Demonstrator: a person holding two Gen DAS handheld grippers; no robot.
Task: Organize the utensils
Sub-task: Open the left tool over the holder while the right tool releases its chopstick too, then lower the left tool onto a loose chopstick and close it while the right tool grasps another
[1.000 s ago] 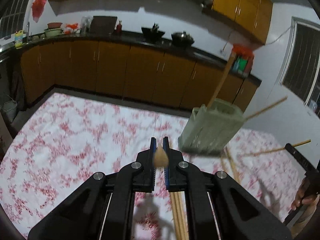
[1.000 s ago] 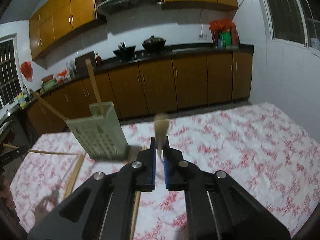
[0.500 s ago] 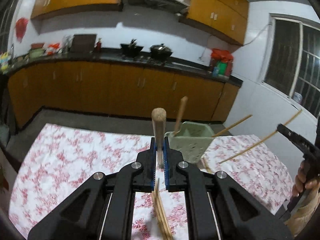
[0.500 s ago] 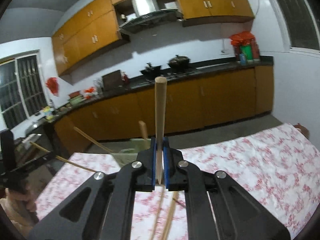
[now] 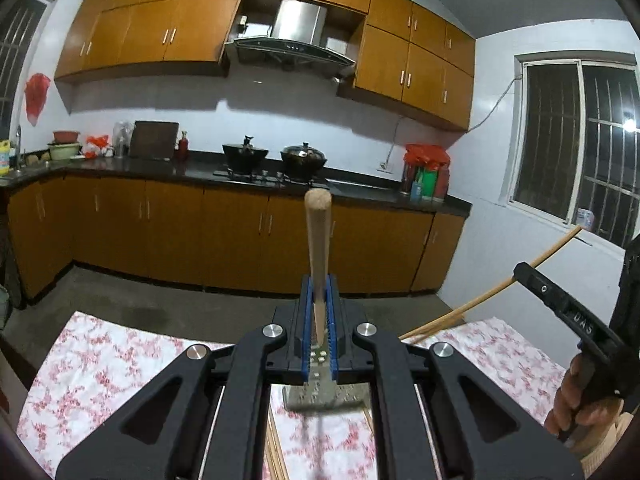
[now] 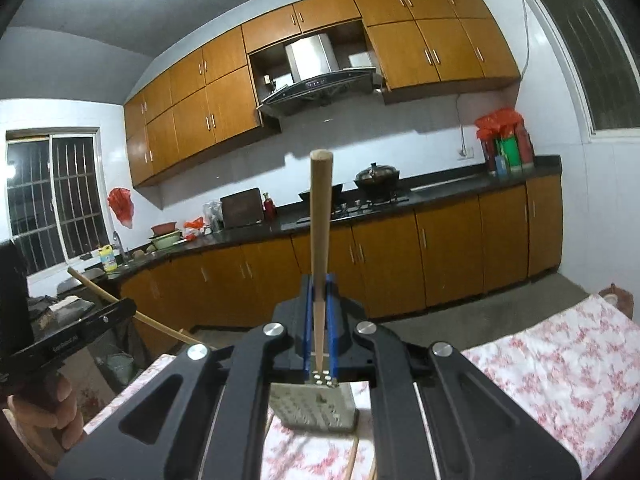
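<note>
Each gripper, left and right, clamped a wooden chopstick upright, tip aimed down at the green perforated utensil holder near the floral tablecloth's far edge, presumably for insertion.

The right gripper clamps a tapered, round-ended wooden stick upright between its blue-padded jaws. Below it, a pale green perforated plastic utensil basket sits on a red-and-white floral tablecloth.
</note>
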